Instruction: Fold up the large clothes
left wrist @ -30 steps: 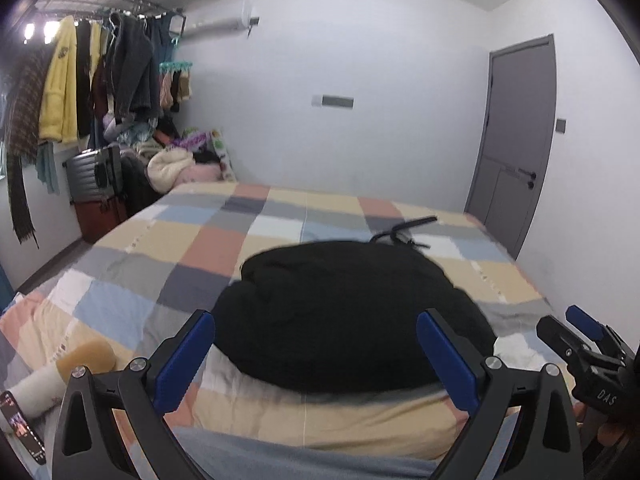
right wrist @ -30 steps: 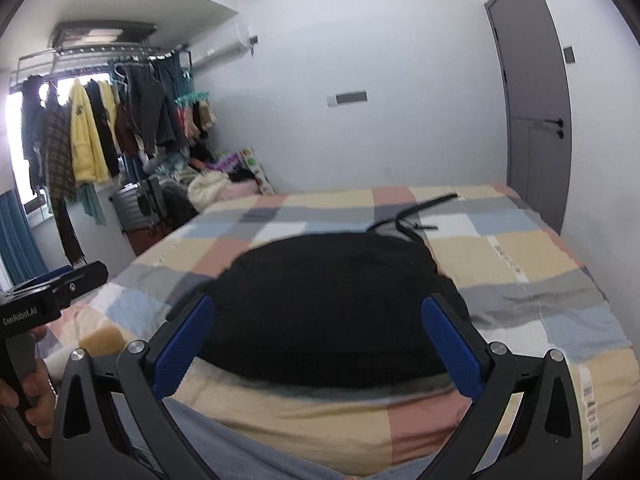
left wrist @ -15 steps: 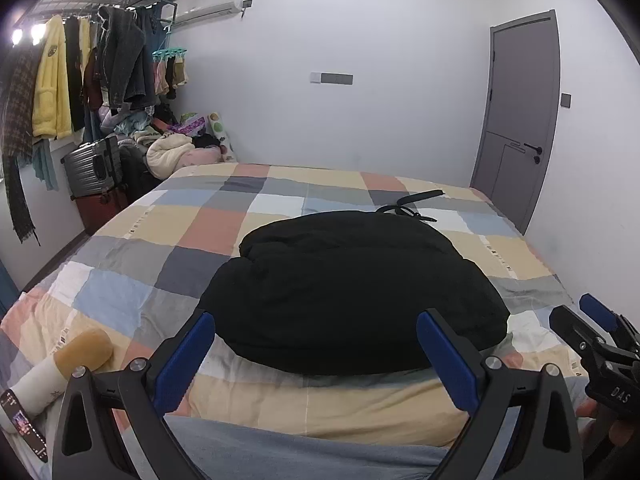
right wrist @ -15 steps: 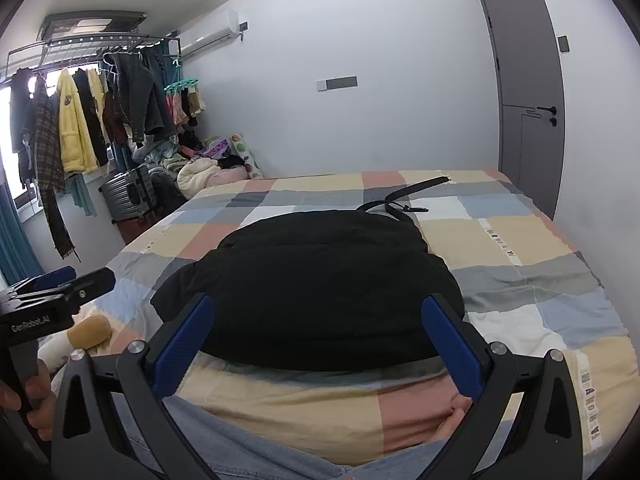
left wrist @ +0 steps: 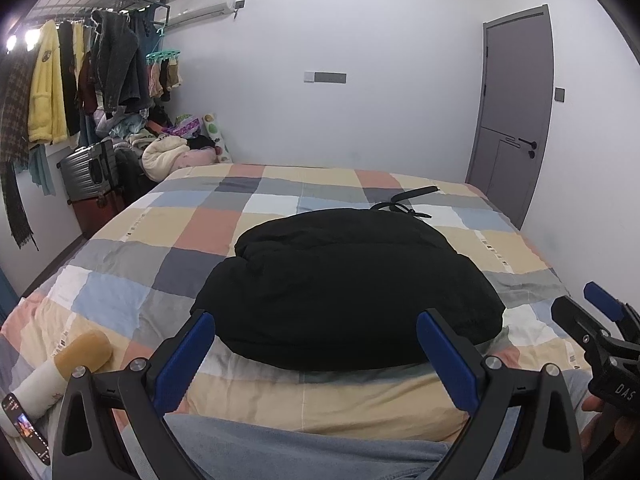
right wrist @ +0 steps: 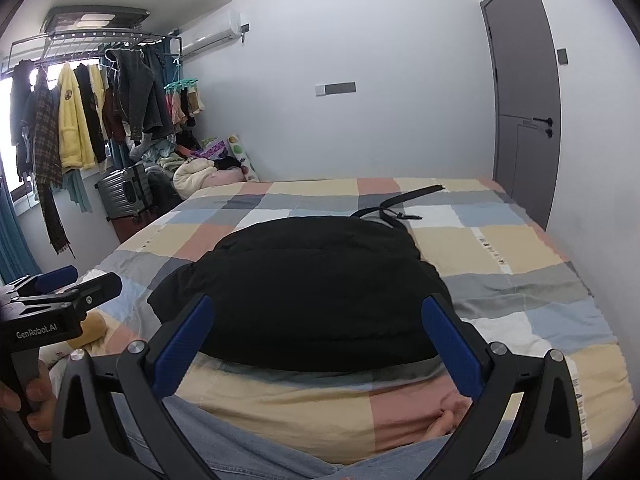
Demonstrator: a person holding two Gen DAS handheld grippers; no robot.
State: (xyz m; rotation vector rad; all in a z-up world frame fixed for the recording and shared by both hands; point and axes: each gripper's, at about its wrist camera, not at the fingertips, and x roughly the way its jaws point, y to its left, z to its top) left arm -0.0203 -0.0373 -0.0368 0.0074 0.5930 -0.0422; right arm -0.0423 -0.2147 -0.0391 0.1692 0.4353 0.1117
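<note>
A large black padded garment (left wrist: 340,280) lies in a bulky heap on the checked bedspread (left wrist: 192,216); it also shows in the right wrist view (right wrist: 312,284). My left gripper (left wrist: 316,344) is open and empty, held in the air short of the garment's near edge. My right gripper (right wrist: 316,328) is open and empty, likewise short of the near edge. Each gripper shows in the other's view: the right one (left wrist: 600,320) at the right, the left one (right wrist: 68,284) at the left.
A black belt (left wrist: 408,200) lies on the bed behind the garment. A clothes rack (left wrist: 80,80), a suitcase (left wrist: 92,172) and a pile of laundry stand at the left wall. A grey door (left wrist: 512,116) is at the right. A phone (left wrist: 24,428) lies at the near left.
Both grippers have tilted downward a little, so the garment and bed sit higher and larger in both views. Both stay open and nothing was taken hold of.
</note>
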